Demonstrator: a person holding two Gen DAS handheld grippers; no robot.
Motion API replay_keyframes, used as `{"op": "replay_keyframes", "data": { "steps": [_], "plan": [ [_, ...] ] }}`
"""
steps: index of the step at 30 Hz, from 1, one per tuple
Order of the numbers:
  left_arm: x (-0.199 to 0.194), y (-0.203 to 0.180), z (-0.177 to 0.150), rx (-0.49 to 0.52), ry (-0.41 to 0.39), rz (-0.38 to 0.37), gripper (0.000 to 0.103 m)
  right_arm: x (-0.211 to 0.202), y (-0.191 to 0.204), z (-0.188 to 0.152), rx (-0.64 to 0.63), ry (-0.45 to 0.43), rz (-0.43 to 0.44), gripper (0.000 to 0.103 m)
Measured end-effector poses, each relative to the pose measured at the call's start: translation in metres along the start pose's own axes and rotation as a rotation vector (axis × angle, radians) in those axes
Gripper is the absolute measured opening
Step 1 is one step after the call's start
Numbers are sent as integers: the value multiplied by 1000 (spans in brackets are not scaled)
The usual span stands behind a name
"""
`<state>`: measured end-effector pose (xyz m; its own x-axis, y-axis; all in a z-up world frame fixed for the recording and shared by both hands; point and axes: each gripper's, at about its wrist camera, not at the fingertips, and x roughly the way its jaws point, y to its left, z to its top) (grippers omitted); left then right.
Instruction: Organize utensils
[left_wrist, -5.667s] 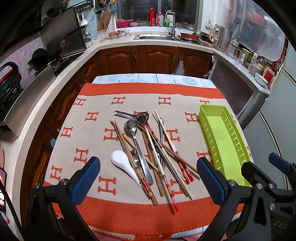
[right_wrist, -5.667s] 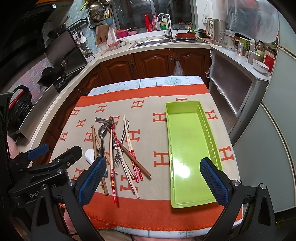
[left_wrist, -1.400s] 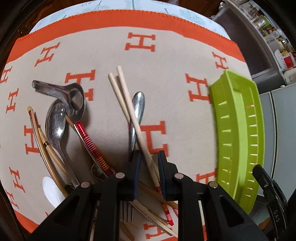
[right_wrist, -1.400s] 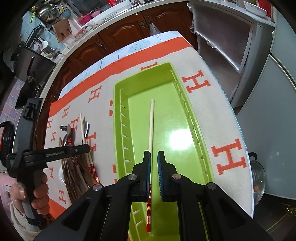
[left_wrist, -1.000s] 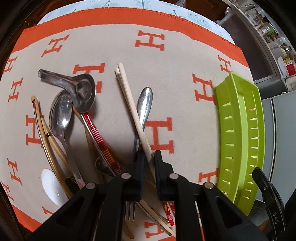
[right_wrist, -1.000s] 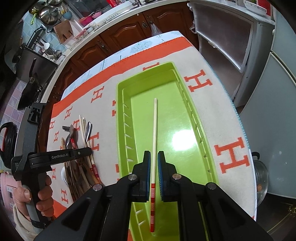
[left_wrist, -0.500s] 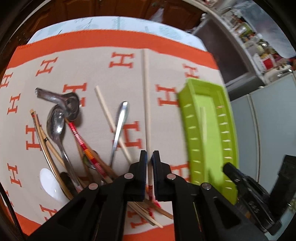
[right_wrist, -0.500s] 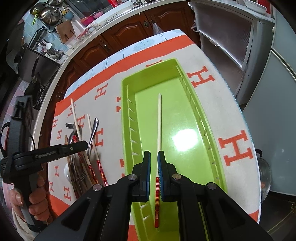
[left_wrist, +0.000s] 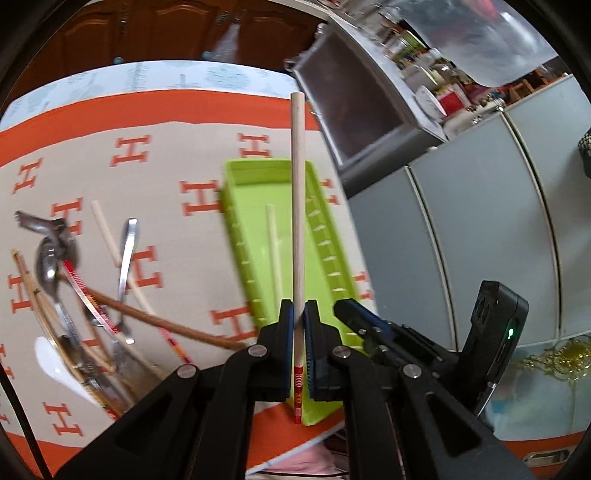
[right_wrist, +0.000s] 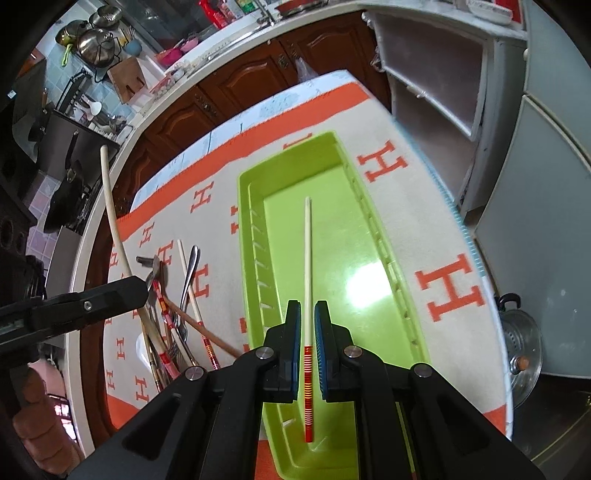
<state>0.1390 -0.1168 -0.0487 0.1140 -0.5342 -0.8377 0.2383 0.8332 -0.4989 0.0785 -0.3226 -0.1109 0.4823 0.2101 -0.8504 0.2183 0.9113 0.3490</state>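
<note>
The left claw (left_wrist: 299, 314) is clamped on a chopstick (left_wrist: 297, 206) above the green tray (left_wrist: 255, 236); the right claw (right_wrist: 306, 325) pinches another chopstick (right_wrist: 307, 266) over it. Each should be lowered flat, lengthwise, before release.

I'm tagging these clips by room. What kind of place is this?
A home kitchen, most likely: wooden cabinets under a curved counter, pots on a wall rack, and a table with an H-patterned cloth holding cutlery and a green tray.

we saw dark wooden cabinets (right_wrist: 236, 88) under a pale counter (right_wrist: 207, 62), pots on a wall rack (right_wrist: 92, 40), and grey-blue cupboard doors (left_wrist: 480, 229).
</note>
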Motion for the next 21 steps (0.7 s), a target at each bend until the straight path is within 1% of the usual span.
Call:
{"op": "replay_keyframes", "data": {
  "steps": [3,6,7,8,10,12,13,15,19,21],
  "plan": [
    [18,-10,4,-4,17,0,3,-12,-4,0,4,-27,-17,8],
    [43,-15,8,-22,57,5,4,-20,-9,0,18,-45,-35,8],
    [52,-16,10,-24,64,19,5,-22,-11,-1,22,-49,-37,8],
    [58,-17,9,-23,72,36,8,-24,-13,-1,27,-53,-46,8],
    [74,-14,10,-31,91,78,36,-28,-17,-2,34,-58,-58,8],
    [79,-10,7,-35,87,113,51,-30,-23,-5,43,-55,-60,8],
    [79,-8,5,-29,81,137,54,-30,-24,-5,45,-54,-63,8],
    [79,-6,0,-5,73,192,55,-27,-25,-5,43,-51,-70,8],
    [68,5,-14,19,56,249,56,-23,-26,-7,41,-47,-63,10],
    [59,12,-20,22,45,277,56,-21,-24,-8,39,-43,-58,14]
  ]
}}
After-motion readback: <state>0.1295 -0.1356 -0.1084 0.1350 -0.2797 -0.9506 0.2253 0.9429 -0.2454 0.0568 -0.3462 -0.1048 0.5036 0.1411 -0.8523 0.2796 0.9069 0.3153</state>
